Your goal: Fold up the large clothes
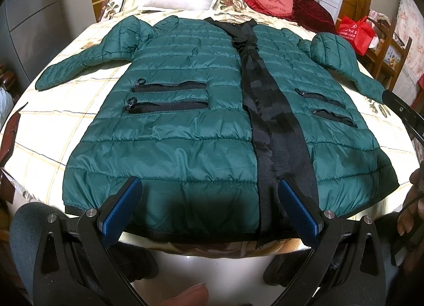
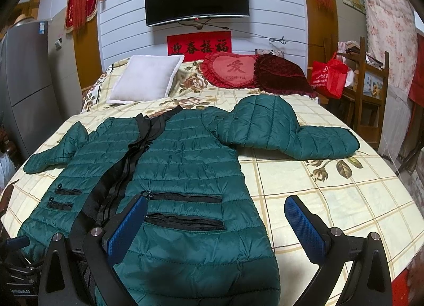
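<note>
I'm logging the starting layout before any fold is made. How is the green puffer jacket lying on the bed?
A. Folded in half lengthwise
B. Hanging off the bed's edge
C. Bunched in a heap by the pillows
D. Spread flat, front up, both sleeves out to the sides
D: the green puffer jacket lies spread flat on the bed, black front strip and zip pockets facing up, one sleeve reaching out each side.
</note>
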Tool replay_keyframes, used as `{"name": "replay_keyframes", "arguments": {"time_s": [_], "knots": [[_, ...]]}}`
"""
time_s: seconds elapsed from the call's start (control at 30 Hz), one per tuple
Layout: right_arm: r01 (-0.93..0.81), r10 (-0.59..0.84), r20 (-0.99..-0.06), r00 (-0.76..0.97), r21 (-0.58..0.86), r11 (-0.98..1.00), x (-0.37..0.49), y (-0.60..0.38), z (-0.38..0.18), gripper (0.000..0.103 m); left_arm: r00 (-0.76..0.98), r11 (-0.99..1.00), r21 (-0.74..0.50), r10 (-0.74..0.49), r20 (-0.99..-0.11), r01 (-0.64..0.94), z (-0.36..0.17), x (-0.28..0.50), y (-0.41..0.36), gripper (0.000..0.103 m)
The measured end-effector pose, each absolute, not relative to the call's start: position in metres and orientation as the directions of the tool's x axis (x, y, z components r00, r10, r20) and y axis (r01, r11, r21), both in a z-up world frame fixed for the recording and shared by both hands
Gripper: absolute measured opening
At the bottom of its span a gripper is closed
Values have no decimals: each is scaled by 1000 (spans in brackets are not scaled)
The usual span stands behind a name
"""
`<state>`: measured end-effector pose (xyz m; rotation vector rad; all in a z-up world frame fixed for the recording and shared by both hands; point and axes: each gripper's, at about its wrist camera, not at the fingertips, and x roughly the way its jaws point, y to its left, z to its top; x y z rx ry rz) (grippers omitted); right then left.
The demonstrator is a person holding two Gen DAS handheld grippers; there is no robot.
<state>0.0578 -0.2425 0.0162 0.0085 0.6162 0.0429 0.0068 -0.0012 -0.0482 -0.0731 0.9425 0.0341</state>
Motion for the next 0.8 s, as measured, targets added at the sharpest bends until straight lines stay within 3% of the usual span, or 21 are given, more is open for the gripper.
{"name": "replay_keyframes", "arguments": {"time_s": [0.8], "knots": [[-44,40,-579,814,7,999,58,-239,16,103,574,997,-47,-3,-819,-61,-55,8,0,103]]}}
